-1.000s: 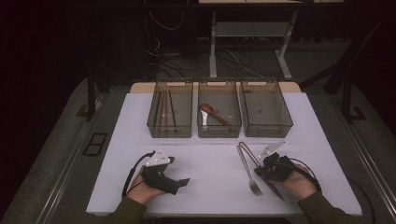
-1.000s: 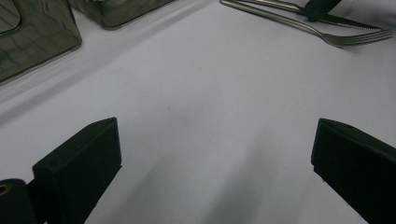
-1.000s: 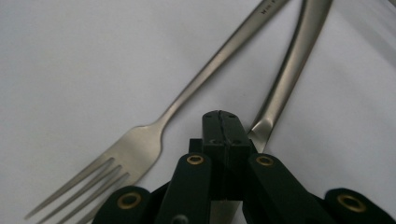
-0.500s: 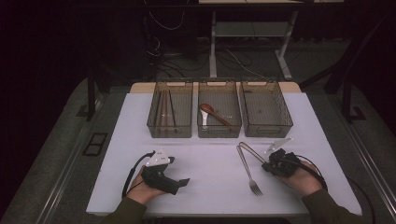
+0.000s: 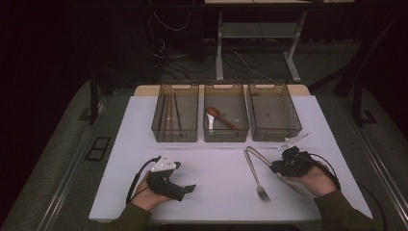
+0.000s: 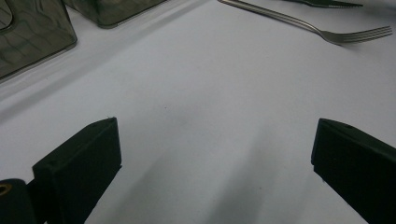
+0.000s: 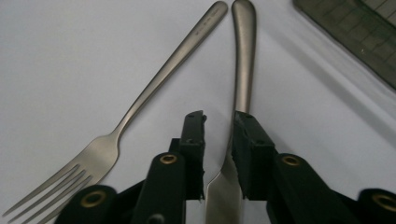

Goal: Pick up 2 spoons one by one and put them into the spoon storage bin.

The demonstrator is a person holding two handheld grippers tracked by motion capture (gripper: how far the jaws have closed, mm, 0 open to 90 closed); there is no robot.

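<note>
Rightward and slightly up the table the right gripper point(image 7: 218, 122) has shifted since a second ago — its jaws stand narrowly apart astride a knife point(image 7: 243, 56), not clamped. Just left of them lies a fork point(image 7: 154, 88). The left gripper point(image 6: 212, 149) rests wide open — bare table point(image 6: 201, 84) between its fingers.

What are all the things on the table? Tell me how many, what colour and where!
Table: one, white top.
Bins: three, see-through grey, in a row at the far side.
Chopsticks: dark and brown sticks, count unclear, in the left bin.
Spoons: one brown, one white, in the middle bin.
Fork: one, silver, flat on the table near the right hand.
Knife: one, silver, beside the fork, handle ends nearly touching.
Left gripper: black, jaws wide apart, nothing between them.
Right gripper: black, jaws narrowed around the knife.
</note>
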